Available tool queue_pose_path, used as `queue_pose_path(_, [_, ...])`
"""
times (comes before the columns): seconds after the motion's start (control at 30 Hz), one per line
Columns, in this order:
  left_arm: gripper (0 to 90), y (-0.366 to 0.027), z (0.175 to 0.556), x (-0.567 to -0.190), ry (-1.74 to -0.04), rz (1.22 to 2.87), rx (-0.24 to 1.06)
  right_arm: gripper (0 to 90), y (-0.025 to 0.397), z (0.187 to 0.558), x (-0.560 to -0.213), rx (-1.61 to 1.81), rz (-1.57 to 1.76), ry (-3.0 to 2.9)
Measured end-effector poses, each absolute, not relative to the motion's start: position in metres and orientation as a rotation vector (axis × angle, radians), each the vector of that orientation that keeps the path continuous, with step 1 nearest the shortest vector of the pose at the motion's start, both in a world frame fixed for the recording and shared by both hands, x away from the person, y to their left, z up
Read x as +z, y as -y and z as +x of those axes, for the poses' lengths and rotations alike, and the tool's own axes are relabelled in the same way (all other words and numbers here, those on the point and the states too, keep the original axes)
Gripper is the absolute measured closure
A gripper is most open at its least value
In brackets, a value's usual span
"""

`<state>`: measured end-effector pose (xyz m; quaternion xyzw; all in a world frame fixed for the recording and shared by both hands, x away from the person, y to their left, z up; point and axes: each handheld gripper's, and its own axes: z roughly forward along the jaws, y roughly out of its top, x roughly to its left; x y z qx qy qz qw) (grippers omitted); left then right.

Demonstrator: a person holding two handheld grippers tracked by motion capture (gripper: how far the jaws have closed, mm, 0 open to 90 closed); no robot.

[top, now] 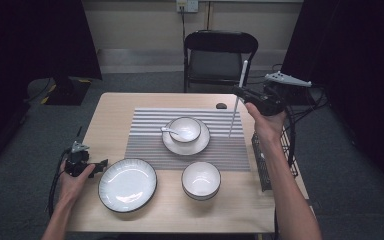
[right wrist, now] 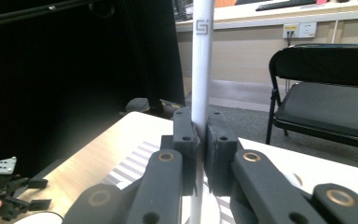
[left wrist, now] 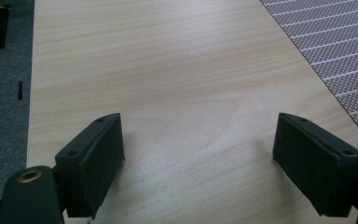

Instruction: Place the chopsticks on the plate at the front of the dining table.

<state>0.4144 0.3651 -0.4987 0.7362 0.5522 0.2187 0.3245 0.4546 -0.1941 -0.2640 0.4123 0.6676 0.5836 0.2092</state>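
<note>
Right claw (top: 240, 93) is gripping white chopstick (top: 238, 100) upright between its jaws, above striped placemat (top: 150, 135). Left claw (top: 100, 165) is resting wide open on tabletop (left wrist: 168, 70), just beside large plate (top: 127, 185).

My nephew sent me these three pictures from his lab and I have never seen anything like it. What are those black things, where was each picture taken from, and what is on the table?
A person at a wooden table holds a two-jaw clamp in each hand. The high view looks down from above. The other two come from cameras riding on the clamps.

The left gripper rests open over bare wood, near a large empty plate. The right gripper, raised above the table's right side, is shut on a white stick, roughly upright; it looks like chopsticks, but I cannot tell.

On a striped mat stands a bowl with a spoon, on a saucer. A second bowl stands nearer the person.
</note>
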Motion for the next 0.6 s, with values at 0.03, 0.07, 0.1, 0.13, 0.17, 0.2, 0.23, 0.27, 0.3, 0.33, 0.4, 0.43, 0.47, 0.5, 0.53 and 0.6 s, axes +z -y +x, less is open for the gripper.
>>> queue_pose_path(0.03, [16.3,-0.366,0.414,-0.498,-1.452,1.933,0.571,85.1,0.193,0.455,-0.264,1.629,1.148,-1.858])
queue_pose_path(0.07, [16.3,-0.366,0.414,-0.498,-1.452,1.933,0.571,85.1,0.191,0.455,-0.265,1.632,1.147,-1.861])
queue_pose_path(0.1, [16.3,-0.366,0.414,-0.498,-1.448,1.936,0.567,85.1,0.191,0.455,-0.265,1.632,1.147,-1.861])
queue_pose_path(0.13, [16.5,-0.366,0.414,-0.498,-1.452,1.947,0.570,85.1,0.187,0.455,-0.266,1.642,1.138,-1.866])
queue_pose_path(0.17, [16.6,-0.366,0.414,-0.497,-1.453,1.944,0.566,85.1,0.186,0.455,-0.266,1.644,1.137,-1.868])
queue_pose_path(0.2, [16.6,-0.366,0.414,-0.497,-1.448,1.946,0.553,85.0,0.184,0.455,-0.266,1.643,1.137,-1.872])
queue_pose_path(0.23, [16.9,-0.365,0.414,-0.496,-1.444,1.948,0.562,85.0,0.183,0.455,-0.266,1.650,1.134,-1.872])
queue_pose_path(0.27, [17.0,-0.364,0.414,-0.495,-1.442,1.951,0.567,85.1,0.181,0.455,-0.266,1.658,1.135,-1.872])
queue_pose_path(0.3, [17.0,-0.364,0.414,-0.493,-1.435,1.949,0.561,85.0,0.181,0.456,-0.266,1.659,1.131,-1.873])
queue_pose_path(0.33, [17.0,-0.364,0.414,-0.493,-1.435,1.949,0.561,85.0,0.181,0.456,-0.266,1.659,1.131,-1.873])
queue_pose_path(0.4, [17.0,-0.362,0.413,-0.489,-1.419,1.941,0.570,85.1,0.177,0.456,-0.266,1.673,1.130,-1.872])
queue_pose_path(0.43, [17.0,-0.362,0.413,-0.487,-1.414,1.942,0.570,85.0,0.176,0.456,-0.266,1.674,1.129,-1.873])
queue_pose_path(0.47, [17.0,-0.362,0.412,-0.484,-1.405,1.936,0.565,85.1,0.175,0.457,-0.266,1.679,1.122,-1.877])
queue_pose_path(0.5, [17.0,-0.361,0.412,-0.482,-1.396,1.922,0.563,85.1,0.173,0.457,-0.266,1.679,1.121,-1.877])
queue_pose_path(0.53, [17.0,-0.361,0.412,-0.479,-1.385,1.913,0.564,85.1,0.172,0.457,-0.266,1.681,1.117,-1.879])
queue_pose_path(0.6, [16.9,-0.360,0.411,-0.475,-1.362,1.909,0.567,85.1,0.168,0.457,-0.267,1.691,1.116,-1.884])
